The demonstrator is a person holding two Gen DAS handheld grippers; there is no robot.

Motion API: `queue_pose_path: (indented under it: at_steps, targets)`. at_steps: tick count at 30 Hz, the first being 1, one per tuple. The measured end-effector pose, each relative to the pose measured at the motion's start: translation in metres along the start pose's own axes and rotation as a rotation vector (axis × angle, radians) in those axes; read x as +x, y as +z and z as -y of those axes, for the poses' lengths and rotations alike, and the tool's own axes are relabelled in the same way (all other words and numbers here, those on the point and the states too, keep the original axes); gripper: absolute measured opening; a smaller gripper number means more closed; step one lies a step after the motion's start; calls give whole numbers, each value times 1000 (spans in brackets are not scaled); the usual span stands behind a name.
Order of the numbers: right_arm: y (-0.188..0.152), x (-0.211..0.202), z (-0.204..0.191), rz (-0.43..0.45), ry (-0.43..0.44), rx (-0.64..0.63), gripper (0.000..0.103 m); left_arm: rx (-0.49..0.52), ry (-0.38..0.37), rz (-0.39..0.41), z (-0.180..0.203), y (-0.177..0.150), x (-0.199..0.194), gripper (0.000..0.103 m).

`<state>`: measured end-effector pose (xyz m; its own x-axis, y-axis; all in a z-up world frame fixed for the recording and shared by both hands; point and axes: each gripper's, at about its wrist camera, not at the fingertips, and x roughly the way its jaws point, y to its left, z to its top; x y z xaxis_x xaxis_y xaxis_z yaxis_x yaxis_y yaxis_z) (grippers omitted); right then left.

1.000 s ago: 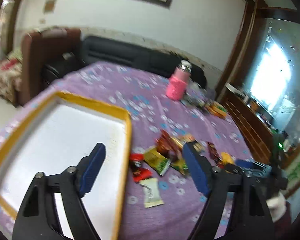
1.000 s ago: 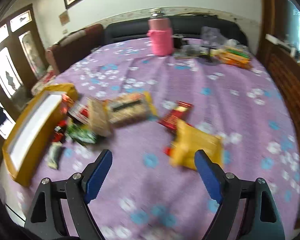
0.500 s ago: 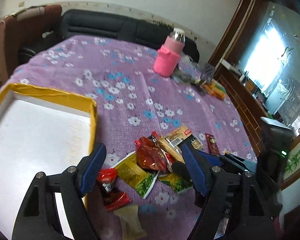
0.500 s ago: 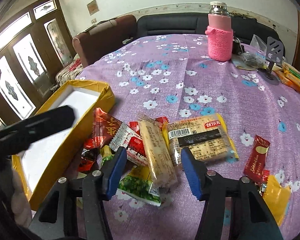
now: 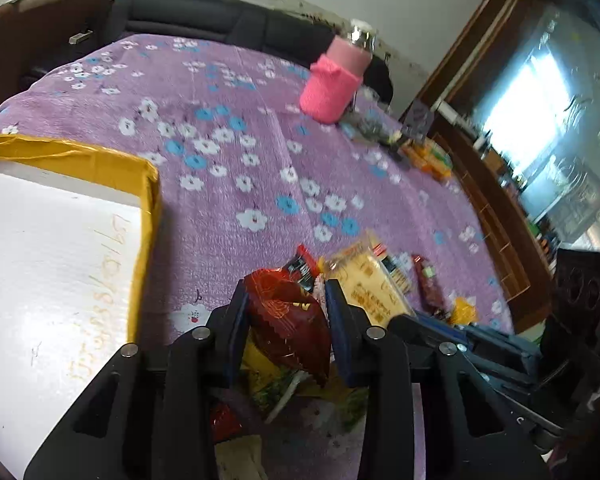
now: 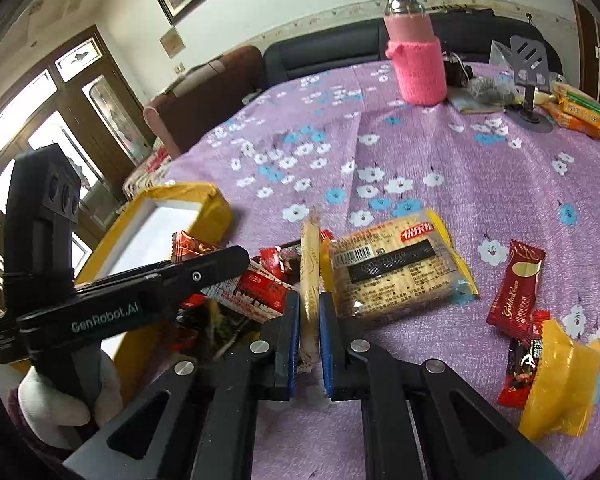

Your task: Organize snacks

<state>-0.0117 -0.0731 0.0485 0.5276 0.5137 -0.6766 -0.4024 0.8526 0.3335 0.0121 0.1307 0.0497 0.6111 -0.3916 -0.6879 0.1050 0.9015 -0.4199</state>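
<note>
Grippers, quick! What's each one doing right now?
Left gripper: jaws closing around the red snack packet.
Right gripper: shut on the long beige biscuit pack.

Wrist views close over shared snacks

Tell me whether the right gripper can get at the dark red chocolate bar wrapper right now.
Probably not yet: the right gripper is shut on a slim beige biscuit packet. The dark red chocolate bar wrapper itself lies uncovered on the purple cloth.

Purple cloth with white and blue flowers; yellow-edged white box; pink bottle sleeve; red packet.
</note>
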Motion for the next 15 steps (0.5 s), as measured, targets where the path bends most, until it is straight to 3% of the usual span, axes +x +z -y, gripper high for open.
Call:
queue_pose_path:
  at_steps: [7,15]
  targets:
    - [-3,-27,-13,39,44,5,9,-53,-94,64,-6,-3,-43,33]
    - [-30,-48,-35,8,41,-36,9,36,-132,101,4,-37,-83,34]
